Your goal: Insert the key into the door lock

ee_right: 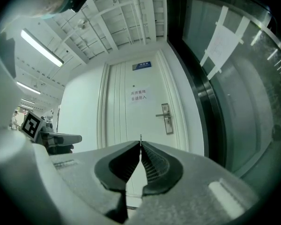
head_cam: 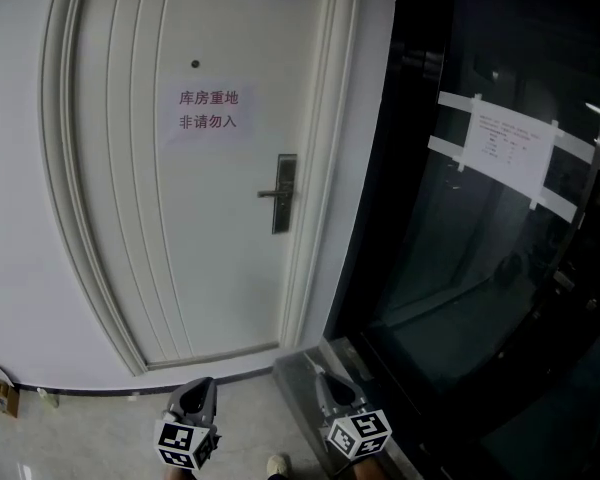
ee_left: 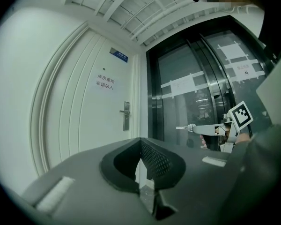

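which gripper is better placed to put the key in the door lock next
Right. The right gripper is shut on the thin silver metal key, which points toward the silver lock plate on the white door. The left gripper is shut with nothing between its jaws.

Matt painted door [head_cam: 180, 218], brushed metal lock [head_cam: 284, 193], glossy dark glass [head_cam: 460, 298].
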`<state>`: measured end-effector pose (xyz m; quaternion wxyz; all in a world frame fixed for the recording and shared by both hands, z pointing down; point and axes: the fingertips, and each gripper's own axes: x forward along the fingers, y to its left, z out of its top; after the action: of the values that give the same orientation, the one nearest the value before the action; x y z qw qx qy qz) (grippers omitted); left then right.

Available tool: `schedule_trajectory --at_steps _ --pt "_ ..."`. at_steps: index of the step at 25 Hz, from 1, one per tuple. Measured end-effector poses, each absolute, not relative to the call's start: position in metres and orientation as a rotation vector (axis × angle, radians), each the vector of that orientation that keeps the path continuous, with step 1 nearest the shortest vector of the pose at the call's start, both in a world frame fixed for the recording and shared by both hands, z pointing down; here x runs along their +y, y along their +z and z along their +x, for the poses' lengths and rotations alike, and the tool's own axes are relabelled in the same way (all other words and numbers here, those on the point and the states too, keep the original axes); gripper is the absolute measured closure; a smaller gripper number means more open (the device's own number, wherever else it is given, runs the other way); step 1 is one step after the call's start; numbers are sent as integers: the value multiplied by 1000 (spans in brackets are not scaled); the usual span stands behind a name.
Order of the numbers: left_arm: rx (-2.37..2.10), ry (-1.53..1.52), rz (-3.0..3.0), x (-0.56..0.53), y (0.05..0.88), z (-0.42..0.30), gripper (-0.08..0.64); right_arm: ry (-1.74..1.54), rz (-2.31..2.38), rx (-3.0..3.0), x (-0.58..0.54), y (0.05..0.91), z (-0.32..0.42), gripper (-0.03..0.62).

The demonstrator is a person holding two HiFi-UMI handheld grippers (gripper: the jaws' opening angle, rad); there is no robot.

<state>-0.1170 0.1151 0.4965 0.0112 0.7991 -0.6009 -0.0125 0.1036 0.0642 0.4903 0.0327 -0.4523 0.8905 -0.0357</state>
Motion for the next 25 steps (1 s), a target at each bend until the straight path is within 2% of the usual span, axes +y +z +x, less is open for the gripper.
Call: schedule_trajectory --at_steps 25 --pt "-2011 1 2402 -72 492 -152 557 -125 -1304 2750 -148 493 82 581"
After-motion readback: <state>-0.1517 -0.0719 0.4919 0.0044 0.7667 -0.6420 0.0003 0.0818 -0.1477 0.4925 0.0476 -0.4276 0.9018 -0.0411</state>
